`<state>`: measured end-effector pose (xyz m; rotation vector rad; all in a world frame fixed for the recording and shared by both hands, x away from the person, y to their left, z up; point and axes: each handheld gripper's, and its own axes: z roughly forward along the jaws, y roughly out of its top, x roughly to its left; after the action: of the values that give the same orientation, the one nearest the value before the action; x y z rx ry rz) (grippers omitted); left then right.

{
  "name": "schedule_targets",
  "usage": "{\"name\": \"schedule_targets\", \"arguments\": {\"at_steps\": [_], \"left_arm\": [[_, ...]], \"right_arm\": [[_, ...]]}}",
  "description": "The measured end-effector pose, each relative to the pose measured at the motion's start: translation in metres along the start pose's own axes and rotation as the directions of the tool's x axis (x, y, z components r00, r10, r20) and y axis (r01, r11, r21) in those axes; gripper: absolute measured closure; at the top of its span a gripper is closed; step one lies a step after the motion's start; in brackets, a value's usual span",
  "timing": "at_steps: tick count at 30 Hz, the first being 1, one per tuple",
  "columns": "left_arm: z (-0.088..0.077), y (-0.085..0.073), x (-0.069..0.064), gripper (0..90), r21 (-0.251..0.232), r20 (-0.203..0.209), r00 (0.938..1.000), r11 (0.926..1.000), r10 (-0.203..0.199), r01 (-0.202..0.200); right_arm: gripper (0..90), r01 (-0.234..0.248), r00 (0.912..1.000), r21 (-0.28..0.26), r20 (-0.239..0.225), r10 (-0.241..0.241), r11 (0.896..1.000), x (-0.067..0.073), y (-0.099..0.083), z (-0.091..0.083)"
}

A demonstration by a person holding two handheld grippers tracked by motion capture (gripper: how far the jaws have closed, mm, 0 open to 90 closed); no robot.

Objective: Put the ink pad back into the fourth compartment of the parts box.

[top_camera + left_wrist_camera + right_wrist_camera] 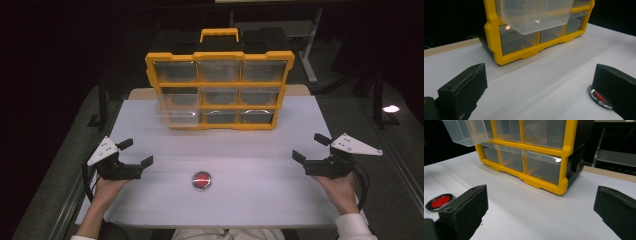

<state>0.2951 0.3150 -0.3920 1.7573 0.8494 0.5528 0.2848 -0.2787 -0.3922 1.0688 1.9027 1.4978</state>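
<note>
Since the high view puts the small round red disc [202, 180] flat on the white table [260, 200] between my left gripper [136, 154] and right gripper [311, 147], both spread wide and empty, I judge it light, stiff and slippery, best pinched across its shiny rim. In the left gripper view it peeks out behind one jaw, near the pulled-out clear drawer [534, 15] of the yellow organizer [491, 37]; the right gripper view shows its red face ringed in chrome.

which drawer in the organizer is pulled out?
The middle-row left drawer of the yellow organizer: it juts forward; the other eight sit flush.

Glossy yellow plastic organizer [220, 90] is holding clear plastic drawers [534, 15]; matt white surface [250, 160] is carrying a shiny metal-rimmed disc [202, 180].
</note>
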Motion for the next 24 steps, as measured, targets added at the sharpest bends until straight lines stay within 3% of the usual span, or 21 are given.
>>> {"name": "schedule_targets", "arguments": {"at_steps": [11, 16, 24], "left_arm": [[0.0037, -0.0036, 0.0007, 0.0, 0.047, -0.005, 0.9999, 0.9988, -0.012, 0.013], [0.0085, -0.0028, -0.0028, 0.0, 0.109, 0.021, 0.9995, 0.9937, 0.021, -0.024], [0.0086, 0.0035, -0.0069, 0.0, 0.169, 0.038, 0.9972, 0.9831, 0.065, -0.070]], "right_arm": [[0.0, -0.003, 0.9998, -0.003, 0.020, 0.003, 1.000, -0.0011, -0.0001, -0.0011], [0.0, -0.003, 0.9995, 0.001, 0.033, 0.003, 1.000, -0.0033, -0.0010, -0.0011], [0.0, 0.021, 0.9990, 0.039, 0.039, -0.023, 0.999, -0.0062, -0.0026, 0.0043]]}}
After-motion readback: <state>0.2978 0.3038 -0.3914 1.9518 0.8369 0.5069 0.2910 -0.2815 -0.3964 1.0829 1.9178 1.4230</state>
